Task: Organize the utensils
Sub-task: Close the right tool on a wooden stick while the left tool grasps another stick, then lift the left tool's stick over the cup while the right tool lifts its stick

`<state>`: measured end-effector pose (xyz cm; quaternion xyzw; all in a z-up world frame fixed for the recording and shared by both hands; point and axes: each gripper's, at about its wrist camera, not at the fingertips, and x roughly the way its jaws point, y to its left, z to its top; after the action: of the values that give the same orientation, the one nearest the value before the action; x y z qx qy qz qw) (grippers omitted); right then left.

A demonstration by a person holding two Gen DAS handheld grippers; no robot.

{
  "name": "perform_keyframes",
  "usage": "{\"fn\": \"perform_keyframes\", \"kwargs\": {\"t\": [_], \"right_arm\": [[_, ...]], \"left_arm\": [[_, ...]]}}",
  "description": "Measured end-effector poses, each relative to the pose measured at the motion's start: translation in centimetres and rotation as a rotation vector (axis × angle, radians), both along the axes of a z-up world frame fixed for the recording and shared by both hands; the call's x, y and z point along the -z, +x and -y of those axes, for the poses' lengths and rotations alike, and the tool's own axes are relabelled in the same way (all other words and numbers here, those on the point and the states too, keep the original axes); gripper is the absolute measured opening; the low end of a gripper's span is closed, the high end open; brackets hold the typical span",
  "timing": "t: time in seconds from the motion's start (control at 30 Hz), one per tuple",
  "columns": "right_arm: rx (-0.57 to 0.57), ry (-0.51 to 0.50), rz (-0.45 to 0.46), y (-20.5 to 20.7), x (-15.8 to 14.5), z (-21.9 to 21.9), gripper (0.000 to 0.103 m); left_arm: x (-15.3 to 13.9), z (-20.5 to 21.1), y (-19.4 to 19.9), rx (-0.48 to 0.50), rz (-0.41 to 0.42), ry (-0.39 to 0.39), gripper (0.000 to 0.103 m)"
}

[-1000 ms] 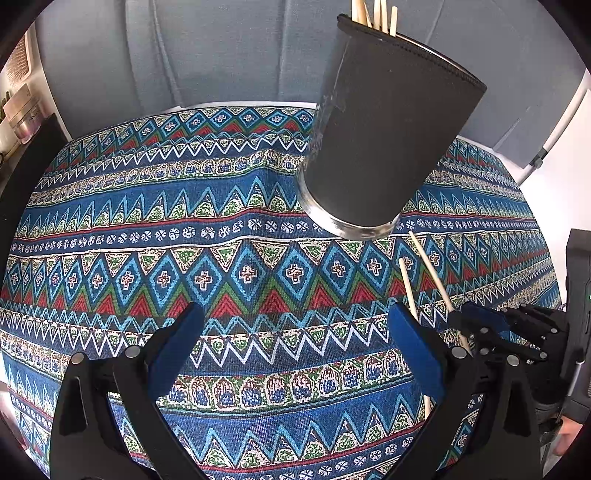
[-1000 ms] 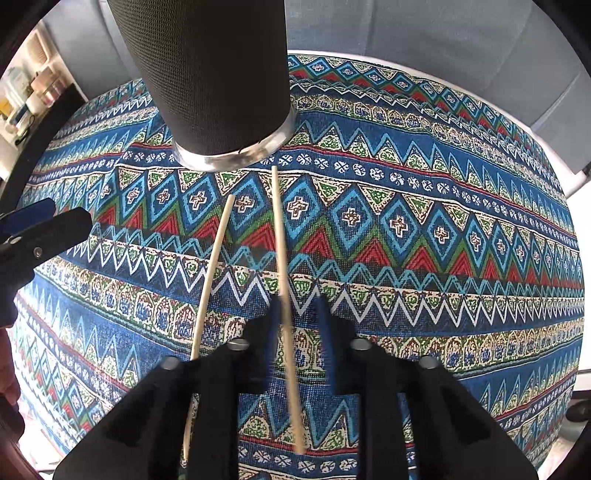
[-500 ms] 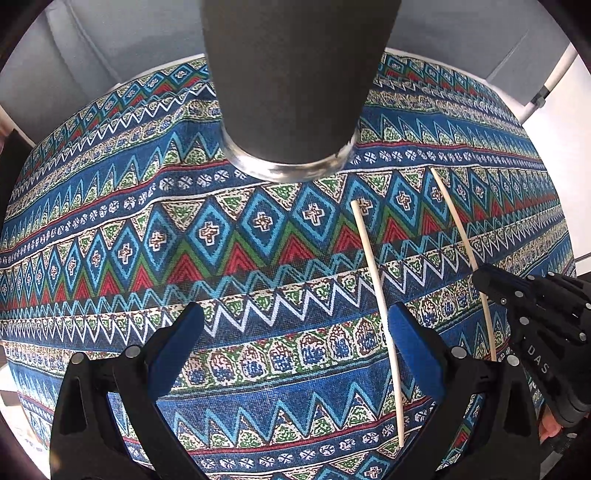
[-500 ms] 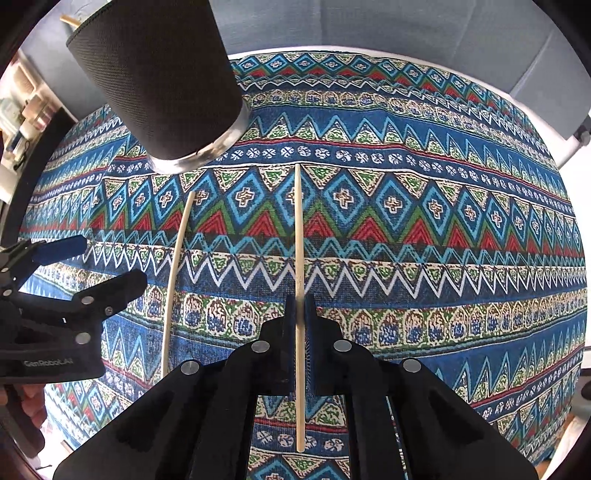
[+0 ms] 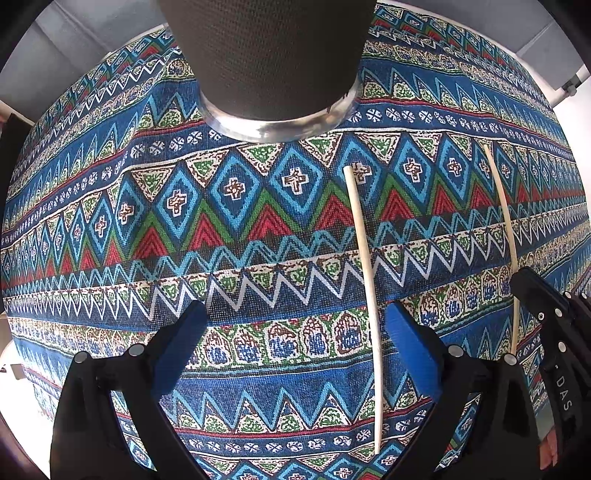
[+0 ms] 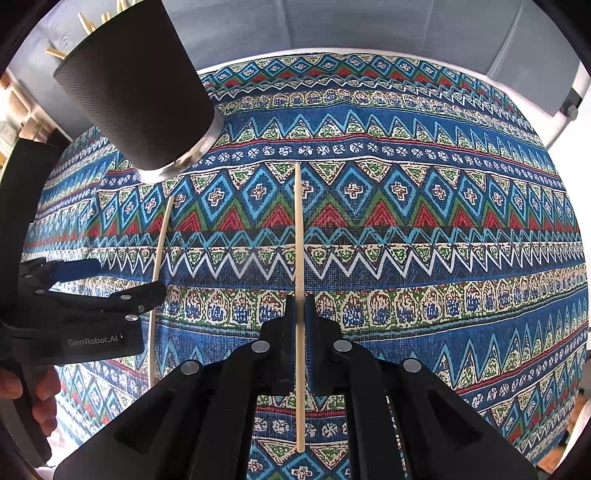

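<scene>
Right gripper (image 6: 300, 306): pinched one chopstick (image 6: 298, 236) right of the black cup (image 6: 136, 99).
Left gripper (image 5: 295, 332): fingers spread, empty, over a second chopstick (image 5: 364, 258) below the cup.
Right view only: sticks (image 6: 86, 24) in cup's mouth.

Looks like I'm in someone's home, dining-corner vibe: a table under a bright patterned tablecloth (image 6: 406, 236), a grey padded backrest (image 6: 332, 26) right behind it, and cluttered shelves (image 6: 14, 110) off to one side.
</scene>
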<state>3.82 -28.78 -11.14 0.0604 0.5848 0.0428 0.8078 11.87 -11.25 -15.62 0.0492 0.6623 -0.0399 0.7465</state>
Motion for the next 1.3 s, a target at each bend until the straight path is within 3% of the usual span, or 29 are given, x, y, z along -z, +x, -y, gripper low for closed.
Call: {"fn": "perform_keyframes", "kwargs": {"t": [0.07, 0.17, 0.23, 0.3, 0.43, 0.6, 0.87, 1.3], "right_arm": [[0.005, 0.004, 0.0, -0.3, -0.5, 0.5, 0.005], [0.01, 0.01, 0.002, 0.1, -0.4, -0.2, 0.005], [0.011, 0.015, 0.002, 0.4, -0.2, -0.9, 0.005], [0.007, 0.014, 0.006, 0.4, -0.3, -1.5, 0.005], [0.012, 0.041, 0.012, 0.8, -0.5, -1.7, 0.005], [0.018, 0.064, 0.019, 0.8, -1.1, -2.2, 0.005], [0.005, 0.067, 0.067, 1.1, -4.0, -2.5, 0.005], [-0.047, 0.035, 0.234, 3.1, -10.9, -3.6, 0.005]], "left_arm": [[-0.3, 1.0, -0.3, 0.024, 0.016, -0.004, 0.083], [-1.4, 1.3, -1.0, 0.065, 0.048, -0.014, 0.052], [-1.9, 1.1, -1.5, 0.109, 0.065, -0.029, 0.015], [-2.0, -0.3, -1.6, 0.087, 0.052, -0.074, 0.006], [-1.9, -3.4, -1.5, -0.011, -0.032, -0.196, 0.004], [-2.5, -5.9, -2.4, -0.057, -0.025, -0.202, 0.004], [-5.9, -8.1, -3.0, -0.084, 0.058, -0.188, 0.004], [-13.2, -10.7, -1.9, -0.067, 0.233, -0.132, 0.005]]}}
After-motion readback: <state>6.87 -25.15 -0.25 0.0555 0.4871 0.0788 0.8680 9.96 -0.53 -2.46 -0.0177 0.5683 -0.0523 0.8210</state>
